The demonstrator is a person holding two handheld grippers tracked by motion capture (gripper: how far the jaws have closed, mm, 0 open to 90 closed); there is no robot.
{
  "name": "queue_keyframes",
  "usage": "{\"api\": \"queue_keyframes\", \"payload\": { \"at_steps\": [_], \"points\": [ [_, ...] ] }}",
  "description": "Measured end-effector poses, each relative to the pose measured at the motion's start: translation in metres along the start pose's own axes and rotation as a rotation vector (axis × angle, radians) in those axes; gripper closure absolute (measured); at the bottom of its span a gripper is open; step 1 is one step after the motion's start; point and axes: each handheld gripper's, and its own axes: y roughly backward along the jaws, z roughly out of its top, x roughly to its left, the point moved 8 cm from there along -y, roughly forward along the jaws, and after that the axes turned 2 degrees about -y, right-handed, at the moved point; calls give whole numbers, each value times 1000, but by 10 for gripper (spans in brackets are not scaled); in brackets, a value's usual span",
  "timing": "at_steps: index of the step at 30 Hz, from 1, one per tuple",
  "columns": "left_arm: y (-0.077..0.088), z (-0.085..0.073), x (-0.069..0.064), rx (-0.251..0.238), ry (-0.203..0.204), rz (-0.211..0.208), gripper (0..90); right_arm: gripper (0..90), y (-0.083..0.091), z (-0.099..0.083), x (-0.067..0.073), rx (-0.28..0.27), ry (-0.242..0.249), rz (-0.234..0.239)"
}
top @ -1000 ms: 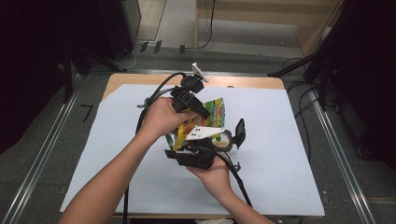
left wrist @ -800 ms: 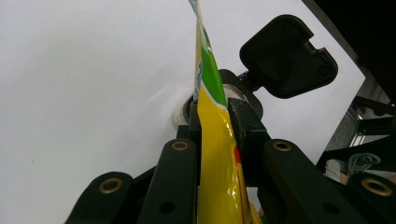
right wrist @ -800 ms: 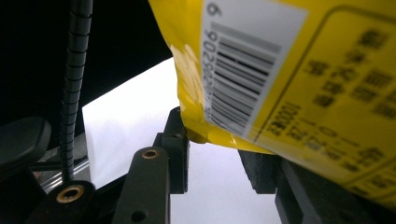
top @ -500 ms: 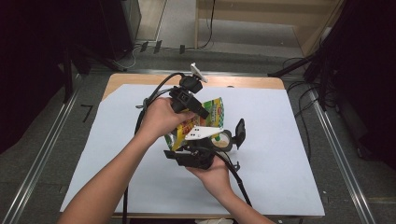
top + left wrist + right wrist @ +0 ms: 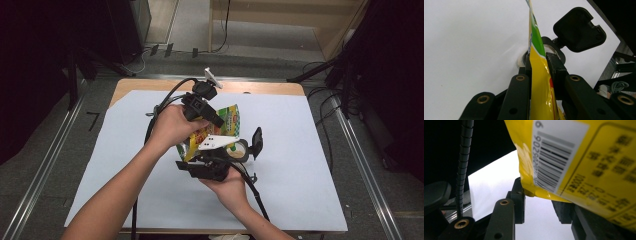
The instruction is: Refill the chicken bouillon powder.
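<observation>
A yellow and green snack packet (image 5: 229, 121) is held up above the white sheet. My left gripper (image 5: 214, 121) comes at it from the left and is shut on it. In the left gripper view the two pads pinch the packet's thin edge (image 5: 537, 75). My right gripper (image 5: 214, 156) sits just below the packet, in the hand nearer the person. In the right gripper view its jaws (image 5: 540, 201) stand apart, and the packet's barcode side (image 5: 564, 157) hangs flat across their tips, its lower corner by the left pad (image 5: 520, 195). That gripper is open.
A small round container (image 5: 240, 148) with an open black flip lid (image 5: 257, 142) stands on the white sheet (image 5: 310, 150) right of the grippers; it also appears behind the packet (image 5: 554, 50). Cables trail toward the table's front edge and far left.
</observation>
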Motion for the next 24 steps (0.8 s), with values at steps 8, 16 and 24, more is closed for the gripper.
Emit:
{"api": "queue_keyframes", "payload": {
  "at_steps": [8,16,24],
  "points": [
    [0,1,1,-1,0,-3,810,665,2,2,1,-6,-11,11],
    [0,0,0,-2,-2,-3,808,665,2,2,1,-6,-5,9],
    [-1,0,0,-3,-1,-3,807,664,1,1,1,-4,-5,6]
  ]
}}
